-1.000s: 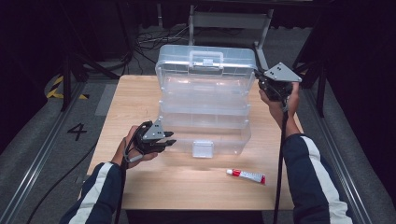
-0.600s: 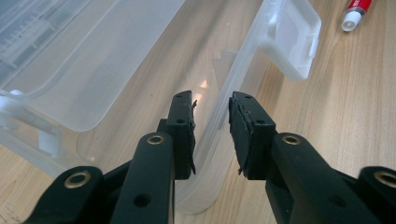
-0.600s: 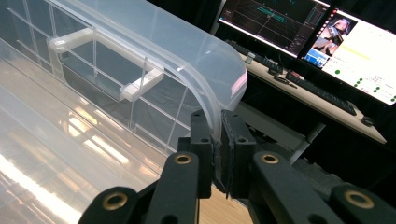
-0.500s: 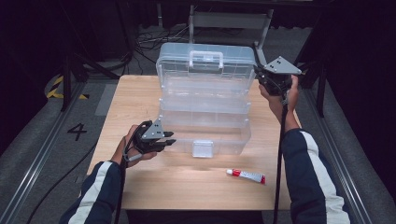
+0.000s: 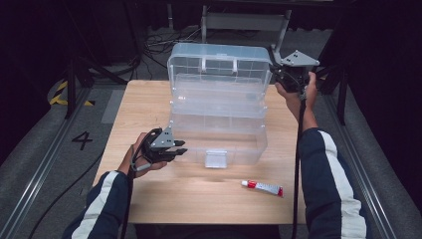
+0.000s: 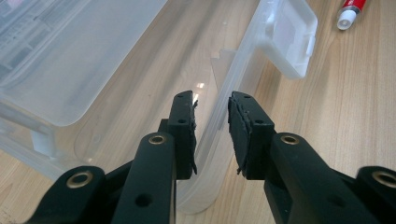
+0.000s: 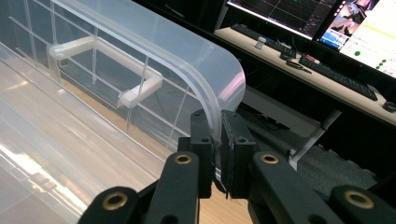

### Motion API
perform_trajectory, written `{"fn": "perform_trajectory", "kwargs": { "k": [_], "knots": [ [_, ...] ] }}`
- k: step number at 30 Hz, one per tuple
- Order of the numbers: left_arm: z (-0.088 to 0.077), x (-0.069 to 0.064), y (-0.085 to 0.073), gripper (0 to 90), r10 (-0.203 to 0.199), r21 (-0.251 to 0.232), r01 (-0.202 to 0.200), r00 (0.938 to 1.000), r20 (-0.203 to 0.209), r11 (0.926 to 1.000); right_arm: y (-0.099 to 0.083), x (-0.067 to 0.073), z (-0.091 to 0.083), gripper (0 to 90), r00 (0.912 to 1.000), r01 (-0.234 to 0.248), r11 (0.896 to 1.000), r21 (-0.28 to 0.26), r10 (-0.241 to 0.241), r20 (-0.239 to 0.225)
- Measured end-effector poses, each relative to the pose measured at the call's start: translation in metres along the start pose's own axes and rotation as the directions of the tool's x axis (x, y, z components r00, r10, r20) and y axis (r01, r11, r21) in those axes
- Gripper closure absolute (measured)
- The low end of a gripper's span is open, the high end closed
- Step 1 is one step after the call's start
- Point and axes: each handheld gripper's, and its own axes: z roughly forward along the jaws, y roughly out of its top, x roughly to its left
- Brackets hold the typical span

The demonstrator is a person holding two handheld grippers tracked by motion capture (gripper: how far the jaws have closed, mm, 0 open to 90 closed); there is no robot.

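The right gripper (image 7: pixel 217 140) clamps the raised lid (image 7: pixel 154 56) of a clear plastic toolbox (image 5: pixel 216 134) on the wooden table (image 5: pixel 199 199); the left gripper (image 6: pixel 211 121), jaws parted, apparently straddles its front rim.

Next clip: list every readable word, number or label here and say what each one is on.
"4": painted on the grey floor left of the table.
Print on the red and white tube: too small to read.
Text on the monitors behind the clear plastic box: too blurred to read.
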Motion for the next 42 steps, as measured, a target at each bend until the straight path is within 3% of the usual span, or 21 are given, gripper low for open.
{"fn": "perform_trajectory", "kwargs": {
  "k": [18,27,42],
  "knots": [
    [0.000,0.002,0.000,72.3,0.007,-0.003,-0.007,0.9998,0.018,1.0000,0.005,-0.004,0.012,84.7,0.9998,-0.019,0.999,0.034,0.019,0.009],
    [0.001,0.002,-0.001,72.2,-0.004,-0.011,0.004,0.9998,0.021,0.9999,0.006,-0.007,0.018,84.7,0.9996,-0.027,0.999,0.037,0.027,0.004],
    [0.000,0.003,-0.002,72.6,0.010,-0.016,-0.010,0.9997,0.022,0.9998,0.008,-0.016,0.035,84.3,0.9986,-0.050,0.997,0.065,0.051,-0.013]
  ]
}}
